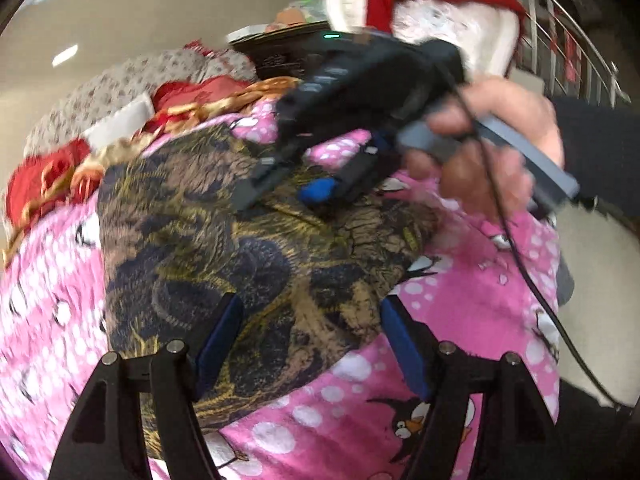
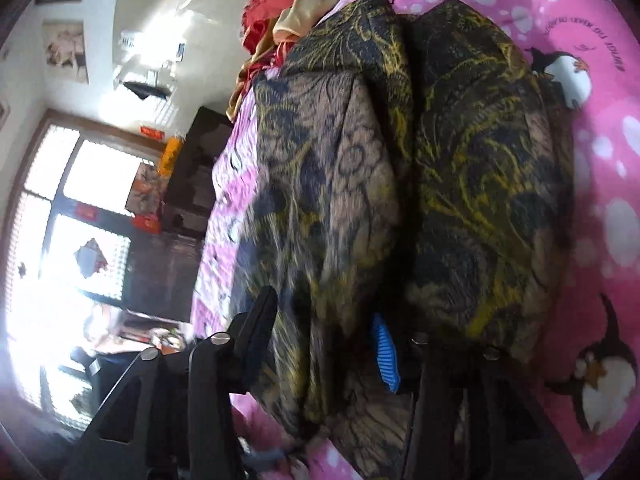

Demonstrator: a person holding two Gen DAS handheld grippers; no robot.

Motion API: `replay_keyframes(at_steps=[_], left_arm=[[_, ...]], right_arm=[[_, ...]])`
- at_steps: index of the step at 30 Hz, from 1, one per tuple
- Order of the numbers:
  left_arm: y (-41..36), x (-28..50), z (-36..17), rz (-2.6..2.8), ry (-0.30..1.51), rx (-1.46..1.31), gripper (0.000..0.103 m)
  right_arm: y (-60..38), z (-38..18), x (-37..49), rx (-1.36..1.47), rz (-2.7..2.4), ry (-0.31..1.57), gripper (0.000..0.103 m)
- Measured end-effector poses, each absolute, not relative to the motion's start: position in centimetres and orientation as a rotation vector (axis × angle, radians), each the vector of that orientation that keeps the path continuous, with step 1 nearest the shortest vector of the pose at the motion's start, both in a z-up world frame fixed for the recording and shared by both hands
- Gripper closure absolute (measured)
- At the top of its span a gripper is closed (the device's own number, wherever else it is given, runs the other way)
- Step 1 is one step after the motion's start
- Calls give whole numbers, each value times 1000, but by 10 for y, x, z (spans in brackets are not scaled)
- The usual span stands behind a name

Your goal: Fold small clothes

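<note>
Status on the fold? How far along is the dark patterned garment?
Done: the dark gold-patterned garment already lies doubled on the pink penguin blanket, with a fold crease running down its middle. In hand: the right tool rests on the cloth's far part, jaws apart; the left tool sits open over the near edge, gripping nothing. Left: a final fold and tidy; a red garment still waits beyond.

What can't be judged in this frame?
- Right tool, left view: motion blur hides whether it pinches the patterned garment.
- Garment's near edge, right view: hidden behind the right tool's own frame.
- Left tool: open, contact with cloth unclear.
</note>
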State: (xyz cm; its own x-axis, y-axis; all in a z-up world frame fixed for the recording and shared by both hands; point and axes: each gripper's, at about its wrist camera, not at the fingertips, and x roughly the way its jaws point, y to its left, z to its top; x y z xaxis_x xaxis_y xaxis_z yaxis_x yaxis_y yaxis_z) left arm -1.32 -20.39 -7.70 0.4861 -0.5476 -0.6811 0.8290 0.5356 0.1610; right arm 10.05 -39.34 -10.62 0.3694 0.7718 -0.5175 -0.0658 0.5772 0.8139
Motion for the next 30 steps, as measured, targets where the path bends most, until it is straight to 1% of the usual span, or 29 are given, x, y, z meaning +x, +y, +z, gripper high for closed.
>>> replay_keyframes(at_steps=[3,7,9,10,11,12,13,14,17,19,22,27,29,30], left_arm=[[-215,-33,-78,-904,524,665,27],[-234,-42,-100,-788,451,864,27],[-240,-43,-108,-772,442,912,28],[-240,-43,-109,-771,440,905,37],[-238,-41,-107,-770,450,881,54],[-235,-36,-104,-790,488,831,58],[-231,-36,-101,-789,501,797,67],[-227,-32,-98,-796,515,759,73],[-218,-22,-88,-822,541,653,77],[-213,-18,-84,-851,570,591,77],[-207,-8,-80,-897,613,509,73],[-195,9,-76,-925,676,383,74],[-193,11,-74,-917,685,366,82],[-193,9,-72,-910,681,361,84]], right_arm=[[-393,-100,107,792,605,1063,73],[-387,-102,111,779,580,1085,73],[-386,-103,114,780,574,1084,73],[-384,-102,115,778,572,1084,73],[-383,-101,115,771,572,1085,73],[-382,-101,116,766,573,1086,73],[-380,-100,116,760,574,1087,73],[-381,-99,116,750,577,1089,73],[-386,-97,110,734,582,1086,73],[-389,-95,108,738,582,1075,73],[-398,-96,108,753,560,1066,73],[-409,-105,111,792,529,1064,73],[-411,-104,112,789,519,1050,73],[-412,-103,113,783,511,1039,73]])
